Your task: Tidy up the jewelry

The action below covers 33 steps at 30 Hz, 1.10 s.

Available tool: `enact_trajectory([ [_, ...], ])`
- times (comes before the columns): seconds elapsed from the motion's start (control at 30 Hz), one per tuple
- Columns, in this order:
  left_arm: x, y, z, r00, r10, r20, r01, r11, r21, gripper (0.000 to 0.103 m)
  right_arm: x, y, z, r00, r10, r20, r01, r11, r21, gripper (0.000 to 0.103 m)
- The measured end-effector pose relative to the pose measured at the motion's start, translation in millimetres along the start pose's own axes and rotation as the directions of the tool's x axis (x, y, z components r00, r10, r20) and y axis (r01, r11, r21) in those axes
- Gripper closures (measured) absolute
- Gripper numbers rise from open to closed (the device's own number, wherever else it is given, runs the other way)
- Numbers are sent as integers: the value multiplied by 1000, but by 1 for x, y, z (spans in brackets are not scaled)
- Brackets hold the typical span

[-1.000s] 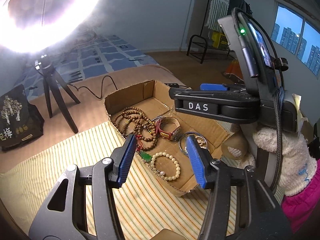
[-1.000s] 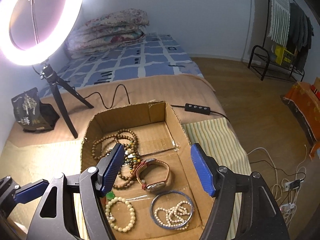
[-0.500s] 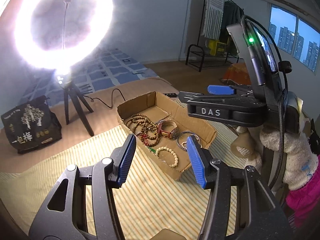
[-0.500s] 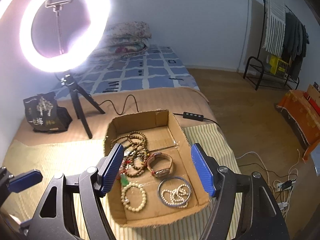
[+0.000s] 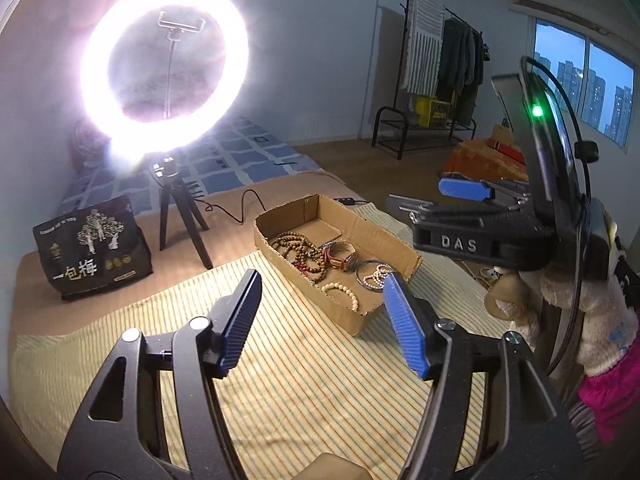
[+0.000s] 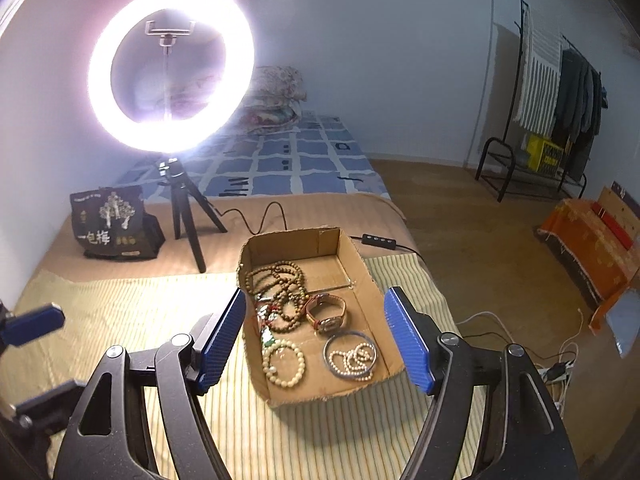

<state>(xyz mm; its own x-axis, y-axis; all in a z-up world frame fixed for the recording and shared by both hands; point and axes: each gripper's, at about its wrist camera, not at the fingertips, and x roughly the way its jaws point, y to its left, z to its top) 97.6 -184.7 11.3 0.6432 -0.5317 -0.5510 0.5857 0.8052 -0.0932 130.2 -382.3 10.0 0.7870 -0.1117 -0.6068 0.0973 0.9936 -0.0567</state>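
Observation:
A shallow cardboard box [image 6: 360,264] [image 5: 400,246] lies on a striped mat. In it lie brown wooden bead strands [image 6: 280,284], a watch with a red-brown strap [image 6: 326,312], a cream bead bracelet [image 6: 283,362], a blue-grey bangle [image 6: 334,364] and a small pearl string [image 6: 358,358]. My left gripper [image 5: 322,322] is open and empty, above the mat short of the box. My right gripper [image 6: 316,338] is open and empty, held above the box. The right gripper's body also shows in the left wrist view [image 5: 480,236].
A lit ring light on a black tripod [image 6: 186,224] stands behind the box, its cable [image 6: 260,212] trailing over the bed. A black printed bag [image 6: 114,226] sits at back left. A clothes rack [image 6: 536,152] and an orange-covered item [image 6: 588,236] stand on the floor at right.
Both grippers have pulled back and up from the box, which now looks smaller and farther. Both stay open and empty. The jewelry has not moved.

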Motion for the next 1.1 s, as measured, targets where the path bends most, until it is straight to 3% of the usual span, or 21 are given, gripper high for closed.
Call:
enact_trajectory([
  [0.17,-23,6,-7,1000,7,21,-7,1000,-3,23,-23,9,-7,999,-11,35,11,1000,-9,24],
  [0.43,-46,9,-22,998,59,34,-60,998,20,19,-49,16,-19,997,-12,82,12,1000,0,23],
  [0.57,-55,7,-27,995,90,51,-93,995,46,7,-58,20,-23,994,-21,103,22,1000,-14,23],
  [1.1,-65,-3,-31,987,143,79,-149,985,85,0,-65,20,-31,991,-40,125,42,999,-9,21],
])
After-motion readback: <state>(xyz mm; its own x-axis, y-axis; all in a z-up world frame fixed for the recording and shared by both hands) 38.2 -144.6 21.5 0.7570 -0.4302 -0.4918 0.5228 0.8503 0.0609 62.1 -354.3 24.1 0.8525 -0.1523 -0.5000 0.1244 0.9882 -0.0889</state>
